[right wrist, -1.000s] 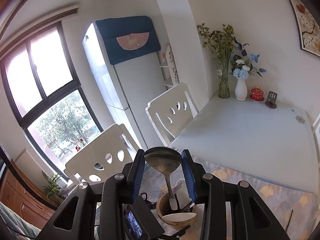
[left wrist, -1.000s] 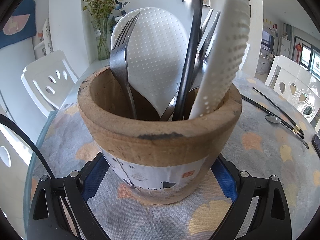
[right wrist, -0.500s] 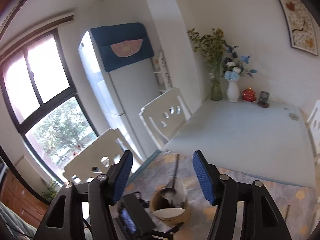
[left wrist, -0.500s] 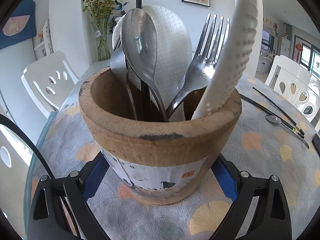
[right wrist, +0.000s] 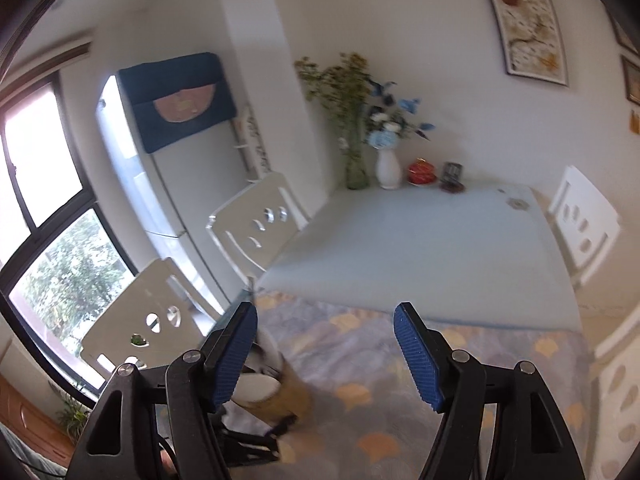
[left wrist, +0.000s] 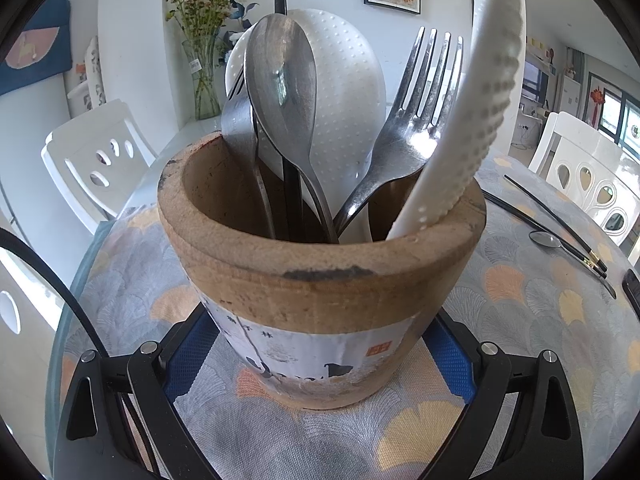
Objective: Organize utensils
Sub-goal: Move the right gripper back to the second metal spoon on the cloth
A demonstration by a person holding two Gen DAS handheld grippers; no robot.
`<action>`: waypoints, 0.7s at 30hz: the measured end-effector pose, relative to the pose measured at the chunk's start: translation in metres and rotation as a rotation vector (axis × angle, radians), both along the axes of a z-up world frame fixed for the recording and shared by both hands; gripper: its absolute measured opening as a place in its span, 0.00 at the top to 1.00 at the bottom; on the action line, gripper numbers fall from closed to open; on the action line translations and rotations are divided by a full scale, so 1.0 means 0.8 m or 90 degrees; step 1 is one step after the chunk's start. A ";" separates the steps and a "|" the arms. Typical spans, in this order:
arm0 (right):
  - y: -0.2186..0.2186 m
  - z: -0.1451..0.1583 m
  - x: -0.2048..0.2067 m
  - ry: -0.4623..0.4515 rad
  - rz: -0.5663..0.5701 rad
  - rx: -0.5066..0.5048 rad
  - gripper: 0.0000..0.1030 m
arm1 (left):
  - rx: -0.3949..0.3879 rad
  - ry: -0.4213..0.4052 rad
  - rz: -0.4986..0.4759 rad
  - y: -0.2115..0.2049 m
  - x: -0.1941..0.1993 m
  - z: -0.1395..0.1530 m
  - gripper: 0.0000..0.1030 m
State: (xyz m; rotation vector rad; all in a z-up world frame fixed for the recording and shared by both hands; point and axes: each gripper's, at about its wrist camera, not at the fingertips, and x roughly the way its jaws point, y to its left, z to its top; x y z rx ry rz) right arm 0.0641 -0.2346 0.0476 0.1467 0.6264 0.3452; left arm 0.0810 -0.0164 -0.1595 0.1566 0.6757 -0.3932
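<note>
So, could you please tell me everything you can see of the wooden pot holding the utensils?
The wooden pot is a round, tan, rough-grained cup with a thick rim that bears a dark scuff at the front, and a white paper label with ink drawing and a small red seal low on its wall. It stands upright on the patterned tablecloth, between the blue pads of the left tongs. Inside lean a spoon, two forks and two white dimpled paddles.

Glass-topped table (left wrist: 132,184), patterned cloth (left wrist: 520,320), wooden utensil pot (left wrist: 320,292), chopsticks (left wrist: 556,220), spoon (left wrist: 546,239)

Brown pot (left wrist: 320,280) of forks, spoon (left wrist: 282,92), white paddles, between left gripper (left wrist: 320,364) jaws.
</note>
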 end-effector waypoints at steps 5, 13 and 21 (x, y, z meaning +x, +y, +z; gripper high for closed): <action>-0.047 -0.005 -0.013 0.017 -0.052 -0.022 0.33 | 0.004 -0.002 0.001 0.000 0.000 0.000 0.07; -0.112 -0.023 -0.032 0.048 -0.127 -0.024 0.33 | 0.009 -0.002 0.002 -0.003 0.000 0.000 0.07; -0.147 -0.054 -0.031 0.078 -0.178 -0.036 0.33 | 0.016 0.003 0.003 -0.006 0.001 -0.002 0.07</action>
